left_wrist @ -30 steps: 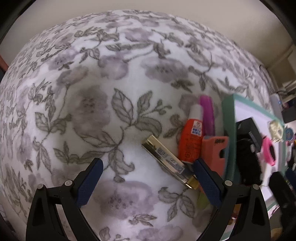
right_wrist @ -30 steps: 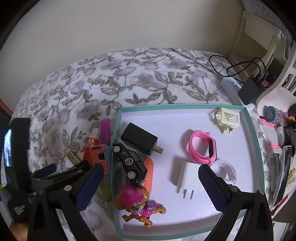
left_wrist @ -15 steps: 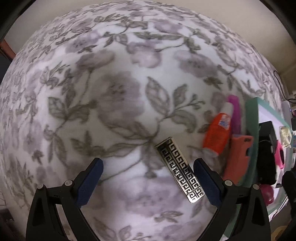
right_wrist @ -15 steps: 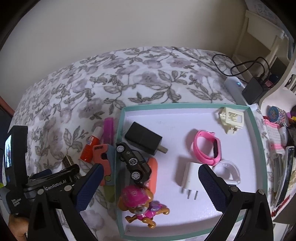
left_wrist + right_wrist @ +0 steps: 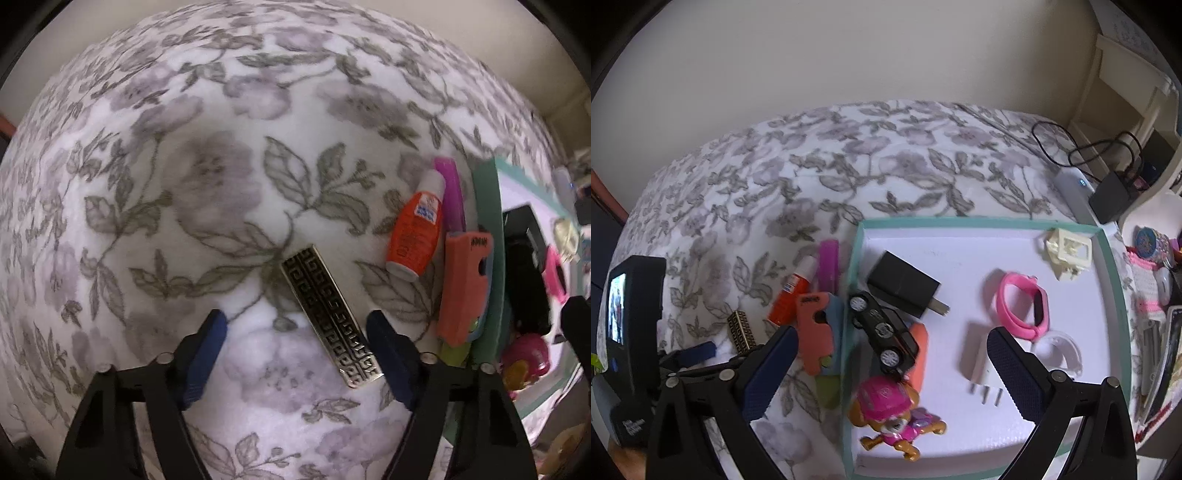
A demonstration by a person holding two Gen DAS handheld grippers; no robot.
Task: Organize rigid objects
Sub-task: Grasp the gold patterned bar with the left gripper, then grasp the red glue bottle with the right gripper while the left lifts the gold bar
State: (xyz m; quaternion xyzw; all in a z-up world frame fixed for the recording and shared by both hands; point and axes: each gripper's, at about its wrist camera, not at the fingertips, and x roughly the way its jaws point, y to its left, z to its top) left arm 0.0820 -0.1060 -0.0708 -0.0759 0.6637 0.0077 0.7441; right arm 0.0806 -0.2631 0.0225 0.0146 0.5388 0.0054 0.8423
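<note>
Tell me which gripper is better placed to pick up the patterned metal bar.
Left. The left gripper straddles the bar, its jaws just closing, not yet gripping. The right gripper hangs over the tray.

A home bedroom: a floral bedspread [image 5: 849, 166] beside a cluttered cream shelf unit [image 5: 1126, 92].

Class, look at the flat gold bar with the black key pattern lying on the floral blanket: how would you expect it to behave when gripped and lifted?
The patterned gold bar looks straight-edged and stiff, so it probably won't bend. Its shiny faces may slip. It lies flat on the soft floral blanket, so it shouldn't roll, though it could sink. The left claw has been closing around it without touching.
</note>
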